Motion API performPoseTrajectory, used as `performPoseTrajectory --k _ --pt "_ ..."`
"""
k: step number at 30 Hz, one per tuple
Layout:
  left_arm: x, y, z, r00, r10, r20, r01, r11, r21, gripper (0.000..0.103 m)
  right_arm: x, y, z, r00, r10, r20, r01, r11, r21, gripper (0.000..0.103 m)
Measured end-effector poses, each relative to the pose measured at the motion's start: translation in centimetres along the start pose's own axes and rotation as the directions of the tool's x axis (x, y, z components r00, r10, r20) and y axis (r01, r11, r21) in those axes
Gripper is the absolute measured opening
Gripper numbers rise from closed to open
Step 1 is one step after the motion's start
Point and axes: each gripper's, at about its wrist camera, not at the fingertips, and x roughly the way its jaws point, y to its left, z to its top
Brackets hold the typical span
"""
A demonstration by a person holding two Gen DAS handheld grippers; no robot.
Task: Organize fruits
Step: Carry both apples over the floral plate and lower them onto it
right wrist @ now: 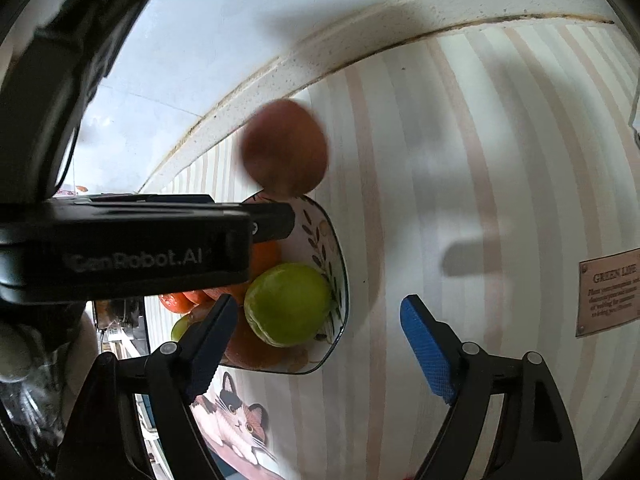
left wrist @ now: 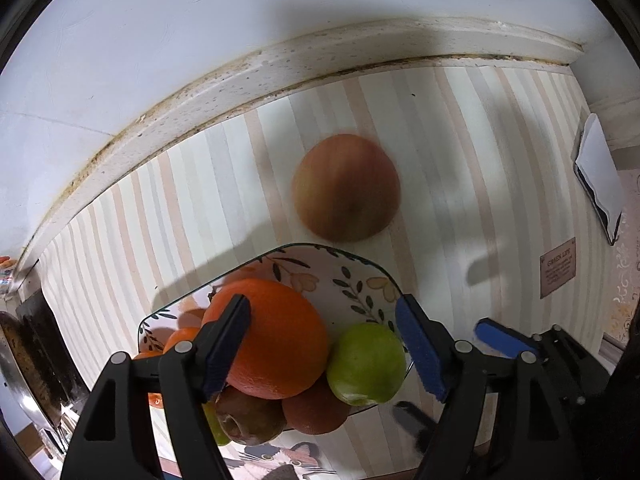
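Observation:
A floral plate (left wrist: 360, 276) (right wrist: 340, 264) on the striped cloth holds a large orange (left wrist: 280, 344), a green apple (left wrist: 366, 364) (right wrist: 288, 304), red apples and small tangerines. A reddish apple (left wrist: 346, 188) (right wrist: 286, 146), blurred, lies on the cloth just beyond the plate's far rim. My left gripper (left wrist: 324, 346) points down over the pile and is open: the orange lies against its left pad, while the right pad stands clear, past the green apple. My right gripper (right wrist: 322, 346) is open at the plate's right edge with no fruit gripped.
A grimy ledge (left wrist: 240, 76) and white wall bound the cloth at the back. A white and dark flat object (left wrist: 600, 184) lies at the far right. The cloth bears a "GREEN LIFE" label (right wrist: 608, 292) and a cat picture (right wrist: 236, 420). Dark cookware (left wrist: 24, 360) sits left.

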Motion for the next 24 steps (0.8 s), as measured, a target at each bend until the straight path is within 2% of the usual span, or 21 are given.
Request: performPoseTrajectory --k 2,4,6,10,13,18,22,24 --pt "-0.4 0.7 -0.5 1.000 -0.006 0.016 0.007 0.999 -0.036 0.073 -1.0 -0.3 -0.1 1.000 -0.008 0.020 0.008 1.000 0.002 0.086" --pt "-1.4 1.9 -1.3 0.997 0.006 0.076 0.001 0.996 -0.088 0.073 -2.1 -1.0 -0.2 0.998 -0.024 0.062 0.023 1.000 0.008 0.086" --pt "-2.7 3.3 -2.2 0.985 0.042 0.166 -0.015 0.987 -0.161 0.074 -3.3 -1.5 0.6 0.994 -0.041 0.102 0.040 0.999 0.017 0.086" --pt "-3.9 5.9 -3.7 0.961 0.084 0.265 0.005 0.949 -0.317 0.074 -3.6 -1.5 3.3 0.989 -0.069 0.133 0.068 0.998 0.014 0.086" --pt "-3.7 7.5 -3.6 0.953 0.109 0.284 0.014 0.917 -0.398 0.074 -3.4 -0.7 5.8 0.982 -0.096 0.165 0.099 0.995 -0.013 0.086" --pt "-2.2 8.9 -2.4 0.961 0.083 0.264 0.059 0.870 -0.489 0.074 -1.1 -0.2 11.5 0.958 -0.190 0.215 0.193 0.981 0.010 0.086" --pt "-1.4 9.3 -1.7 0.962 0.083 0.259 0.063 0.858 -0.511 0.074 1.0 -0.3 14.7 0.952 -0.219 0.215 0.223 0.975 0.007 0.087" --pt "-1.4 9.4 -1.6 0.962 0.089 0.258 0.057 0.859 -0.508 0.074 1.8 -0.2 15.6 0.936 -0.273 0.222 0.287 0.957 -0.031 0.084"
